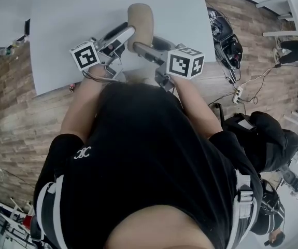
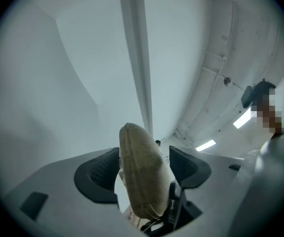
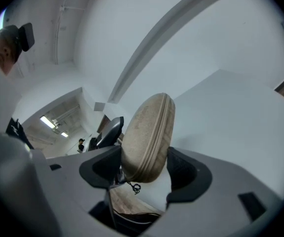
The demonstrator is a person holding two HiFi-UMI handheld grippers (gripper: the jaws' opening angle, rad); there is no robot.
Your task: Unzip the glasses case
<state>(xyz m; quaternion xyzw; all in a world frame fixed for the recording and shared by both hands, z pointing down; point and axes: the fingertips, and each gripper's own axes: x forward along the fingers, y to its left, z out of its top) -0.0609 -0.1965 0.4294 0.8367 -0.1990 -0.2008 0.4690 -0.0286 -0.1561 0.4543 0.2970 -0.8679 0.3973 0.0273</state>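
Glasses case [image 1: 140,24], tan and oval, is seen raised over the near part of the white table [image 1: 76,30], in front of the person's chest, with a gripper at each side of it. Left gripper [image 2: 142,177]: jaws are set partly spread and closed on the case. In the left gripper view both dark ribbed pads [image 2: 98,174] are seen against its flanks, and the case stands nearly upright between them, its rounded top above the pads. Right gripper [image 3: 144,169]: jaws are spread wide, with the lower end of the case between them. In the right gripper view the case leans to the picture's right; its flank lies close against the pad at the picture's left, but contact there cannot be confirmed, and no squeeze is seen from the opposite pad [image 3: 187,174]. The zip line is seen along the case's edge facing the right gripper's camera and appears closed over the visible stretch. A small dark cord loop [image 3: 132,186] hangs at the case's lower end.
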